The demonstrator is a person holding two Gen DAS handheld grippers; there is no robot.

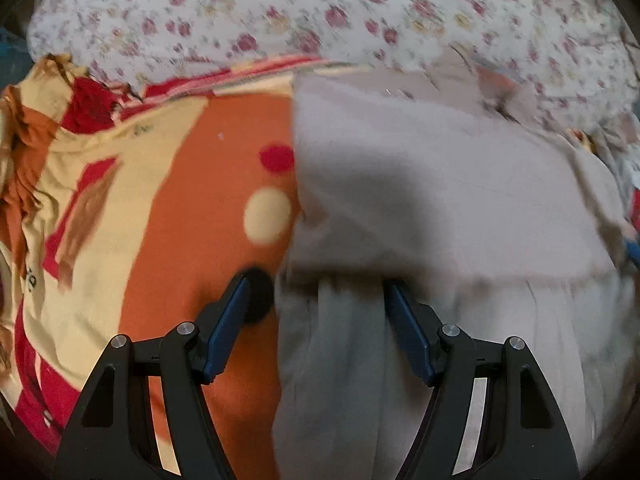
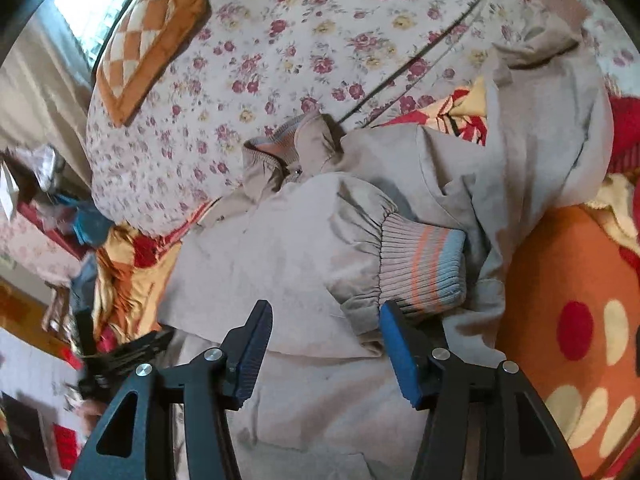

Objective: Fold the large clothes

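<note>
A large grey-beige jacket (image 2: 288, 248) lies on an orange, red and cream blanket (image 1: 200, 184). It also shows in the left wrist view (image 1: 440, 184), partly folded, with blur. One sleeve lies across the body, its ribbed striped cuff (image 2: 424, 264) near the right fingertip. The collar (image 2: 280, 152) points toward the floral sheet. My right gripper (image 2: 326, 312) is open just above the jacket body. My left gripper (image 1: 316, 284) is open over the jacket's left edge, holding nothing.
A floral bedsheet (image 2: 280, 60) covers the bed beyond the jacket. A checked orange cushion (image 2: 148, 36) lies at the far left. A thin dark cord (image 2: 416, 68) crosses the sheet. Clutter (image 2: 48, 216) stands beside the bed at left.
</note>
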